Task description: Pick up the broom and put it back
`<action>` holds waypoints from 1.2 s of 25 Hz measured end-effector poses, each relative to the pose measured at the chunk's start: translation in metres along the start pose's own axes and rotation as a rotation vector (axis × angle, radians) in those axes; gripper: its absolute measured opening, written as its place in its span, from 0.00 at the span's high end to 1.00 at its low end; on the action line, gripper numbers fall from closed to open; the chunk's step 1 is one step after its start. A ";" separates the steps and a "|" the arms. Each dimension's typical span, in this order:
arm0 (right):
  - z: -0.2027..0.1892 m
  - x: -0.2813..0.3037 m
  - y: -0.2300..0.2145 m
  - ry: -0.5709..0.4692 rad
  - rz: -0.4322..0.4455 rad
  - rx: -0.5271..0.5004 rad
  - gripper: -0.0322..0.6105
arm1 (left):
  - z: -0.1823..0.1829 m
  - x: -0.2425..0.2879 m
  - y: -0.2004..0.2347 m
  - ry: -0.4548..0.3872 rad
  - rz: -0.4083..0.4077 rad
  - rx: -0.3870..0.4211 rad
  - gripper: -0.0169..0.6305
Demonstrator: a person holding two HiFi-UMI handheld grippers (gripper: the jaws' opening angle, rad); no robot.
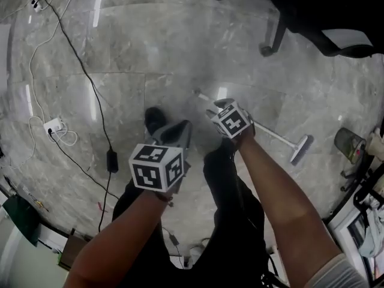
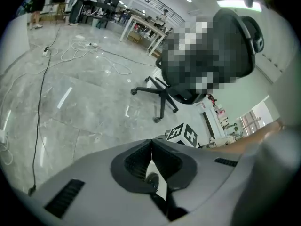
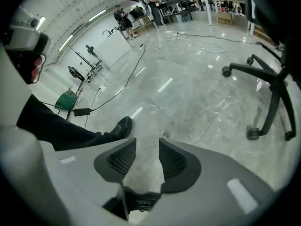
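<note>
A thin white-handled broom (image 1: 302, 149) with a flat pale head lies on the glossy grey marble floor (image 1: 120, 53), head toward its cluttered right edge. A black wheeled chair (image 1: 312, 11) stands beyond, cables (image 1: 79, 65) trail left. The right gripper (image 3: 146, 143), tilted down over the handle, has parted, empty jaws; the left gripper (image 2: 151, 142) has them pressed together, empty

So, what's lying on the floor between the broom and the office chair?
Nothing. The head view shows only bare grey floor between the broom and the office chair.
</note>
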State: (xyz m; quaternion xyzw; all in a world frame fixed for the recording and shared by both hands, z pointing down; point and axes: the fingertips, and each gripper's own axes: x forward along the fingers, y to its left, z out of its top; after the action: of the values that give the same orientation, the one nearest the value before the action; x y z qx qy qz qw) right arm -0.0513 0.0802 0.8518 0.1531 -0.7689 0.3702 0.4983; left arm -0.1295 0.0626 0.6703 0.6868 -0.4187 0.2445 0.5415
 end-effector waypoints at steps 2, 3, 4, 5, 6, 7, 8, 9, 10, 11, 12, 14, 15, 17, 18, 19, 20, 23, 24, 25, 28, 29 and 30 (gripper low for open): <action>-0.014 0.047 -0.009 0.037 -0.006 -0.029 0.72 | -0.019 0.022 0.032 0.014 0.005 -0.044 0.96; -0.021 0.069 -0.014 0.057 -0.008 -0.051 0.71 | -0.027 0.033 0.046 0.019 0.005 -0.059 0.96; -0.028 0.091 -0.019 0.076 -0.010 -0.072 0.71 | -0.033 0.044 0.057 0.023 0.002 -0.066 0.96; -0.034 0.112 -0.025 0.094 -0.014 -0.090 0.71 | -0.037 0.055 0.068 0.025 -0.003 -0.065 0.96; -0.041 0.132 -0.032 0.112 -0.020 -0.104 0.70 | -0.040 0.067 0.076 0.028 -0.009 -0.059 0.96; -0.047 0.151 -0.040 0.130 -0.029 -0.116 0.70 | -0.042 0.077 0.084 0.030 -0.015 -0.053 0.96; -0.054 0.168 -0.047 0.149 -0.040 -0.125 0.70 | -0.044 0.086 0.090 0.032 -0.022 -0.050 0.96; -0.061 0.184 -0.054 0.168 -0.051 -0.133 0.70 | -0.045 0.094 0.096 0.033 -0.028 -0.051 0.96; -0.066 0.199 -0.061 0.184 -0.060 -0.141 0.70 | -0.046 0.100 0.102 0.034 -0.031 -0.053 0.96; -0.070 0.212 -0.067 0.198 -0.068 -0.146 0.70 | -0.046 0.106 0.107 0.035 -0.035 -0.054 0.96; -0.073 0.224 -0.073 0.209 -0.075 -0.149 0.70 | -0.047 0.110 0.111 0.038 -0.039 -0.052 0.96; -0.079 0.241 -0.079 0.226 -0.088 -0.147 0.70 | -0.051 0.117 0.116 0.052 -0.050 -0.045 0.96; -0.080 0.248 -0.081 0.230 -0.097 -0.145 0.70 | -0.052 0.120 0.119 0.059 -0.054 -0.043 0.96; -0.078 0.256 -0.087 0.230 -0.123 -0.149 0.70 | -0.055 0.124 0.125 0.070 -0.054 -0.047 0.96; -0.077 0.258 -0.091 0.225 -0.138 -0.154 0.75 | -0.057 0.127 0.128 0.075 -0.053 -0.050 0.96; -0.078 0.258 -0.094 0.219 -0.149 -0.160 0.78 | -0.058 0.129 0.128 0.080 -0.054 -0.054 0.96; -0.079 0.257 -0.095 0.217 -0.157 -0.172 0.79 | -0.059 0.132 0.129 0.084 -0.055 -0.058 0.96; -0.083 0.258 -0.096 0.256 -0.178 -0.256 0.81 | -0.059 0.137 0.132 0.087 -0.056 -0.067 0.96; -0.083 0.260 -0.095 0.269 -0.179 -0.277 0.81 | -0.058 0.136 0.133 0.088 -0.052 -0.068 0.96; -0.082 0.261 -0.094 0.278 -0.177 -0.289 0.82 | -0.056 0.135 0.134 0.087 -0.048 -0.070 0.96; -0.080 0.252 -0.094 0.291 -0.181 -0.313 0.82 | -0.051 0.130 0.131 0.079 -0.039 -0.085 0.96; -0.077 0.245 -0.094 0.287 -0.185 -0.317 0.82 | -0.050 0.126 0.129 0.075 -0.036 -0.092 0.96; -0.073 0.237 -0.091 0.277 -0.188 -0.319 0.82 | -0.049 0.122 0.127 0.072 -0.032 -0.098 0.96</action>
State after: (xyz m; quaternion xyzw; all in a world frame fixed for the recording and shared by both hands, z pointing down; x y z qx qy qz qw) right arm -0.0571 0.1028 1.1145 0.0910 -0.7244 0.2132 0.6493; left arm -0.1656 0.0631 0.8494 0.6570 -0.3994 0.2393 0.5930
